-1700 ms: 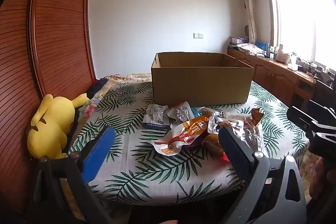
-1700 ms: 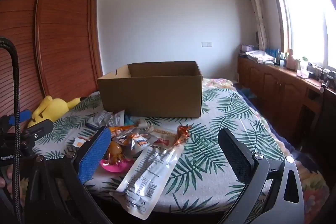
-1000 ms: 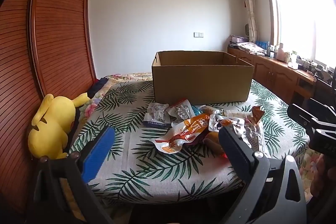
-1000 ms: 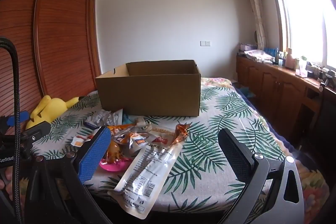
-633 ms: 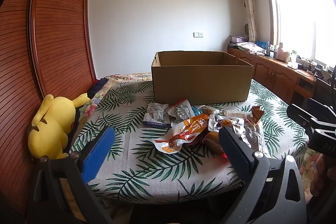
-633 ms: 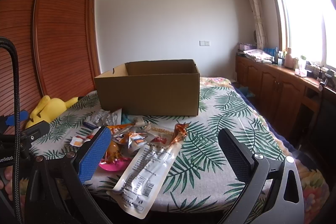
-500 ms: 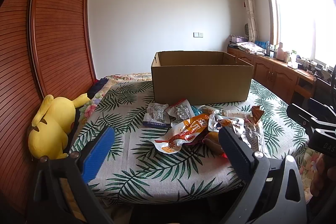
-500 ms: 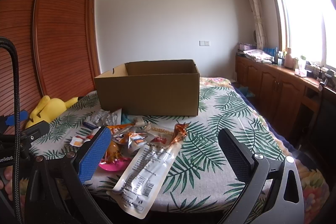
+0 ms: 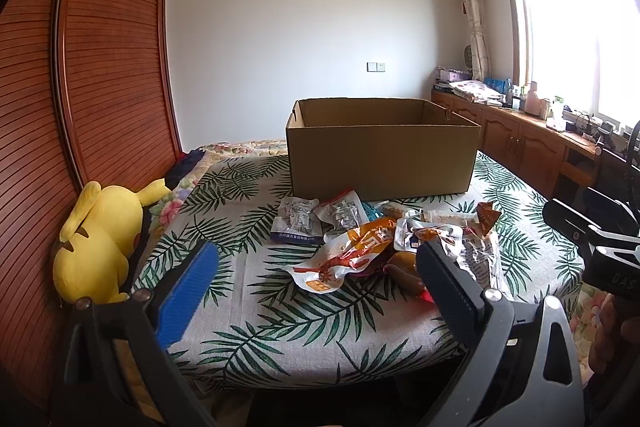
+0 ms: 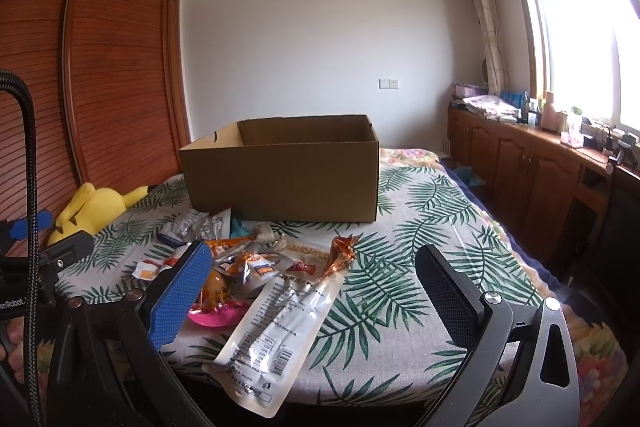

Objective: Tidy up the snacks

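Observation:
An open brown cardboard box [image 9: 382, 151] [image 10: 284, 173] stands on a table with a palm-leaf cloth [image 9: 280, 311]. A heap of snack packets [image 9: 384, 243] [image 10: 248, 263] lies in front of the box. A long clear packet [image 10: 280, 323] hangs over the near table edge in the right wrist view. An orange-and-white packet [image 9: 344, 259] lies nearest my left gripper. My left gripper [image 9: 316, 287] is open and empty, short of the heap. My right gripper [image 10: 312, 291] is open and empty, above the near edge by the long packet.
A yellow plush toy [image 9: 100, 235] [image 10: 90, 207] sits left of the table by a wooden slatted wardrobe [image 9: 80, 87]. Wooden cabinets [image 10: 532, 163] with clutter run under the window on the right. The other gripper shows at the right edge of the left wrist view [image 9: 592, 243].
The right gripper has drifted slightly forward and lower toward the heap. The left gripper has barely moved. Nothing was picked up.

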Action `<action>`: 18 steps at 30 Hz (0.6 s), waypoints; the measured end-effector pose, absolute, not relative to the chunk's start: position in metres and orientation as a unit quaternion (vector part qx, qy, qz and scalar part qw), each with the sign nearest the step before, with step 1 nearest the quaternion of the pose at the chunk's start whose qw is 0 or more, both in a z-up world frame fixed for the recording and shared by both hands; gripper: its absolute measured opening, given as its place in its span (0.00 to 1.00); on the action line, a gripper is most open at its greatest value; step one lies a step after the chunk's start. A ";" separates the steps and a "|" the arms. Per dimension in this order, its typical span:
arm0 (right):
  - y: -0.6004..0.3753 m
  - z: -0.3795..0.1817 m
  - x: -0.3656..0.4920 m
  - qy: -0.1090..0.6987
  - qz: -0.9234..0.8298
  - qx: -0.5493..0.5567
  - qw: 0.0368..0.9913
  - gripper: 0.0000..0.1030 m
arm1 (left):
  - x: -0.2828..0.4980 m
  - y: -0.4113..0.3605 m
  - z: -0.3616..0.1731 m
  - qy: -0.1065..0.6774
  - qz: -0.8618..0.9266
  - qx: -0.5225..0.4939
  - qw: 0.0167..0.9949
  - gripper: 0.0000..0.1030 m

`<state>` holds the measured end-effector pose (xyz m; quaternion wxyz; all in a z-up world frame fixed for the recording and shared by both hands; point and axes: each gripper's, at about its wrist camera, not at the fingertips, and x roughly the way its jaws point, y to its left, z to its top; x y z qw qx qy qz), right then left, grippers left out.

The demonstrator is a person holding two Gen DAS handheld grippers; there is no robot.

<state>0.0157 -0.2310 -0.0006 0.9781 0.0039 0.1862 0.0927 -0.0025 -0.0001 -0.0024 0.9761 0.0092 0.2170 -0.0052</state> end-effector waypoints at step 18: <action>-0.230 -0.002 0.015 0.186 0.090 0.003 0.978 1.00 | -0.004 -0.003 -0.001 0.217 -0.007 0.010 0.976 0.97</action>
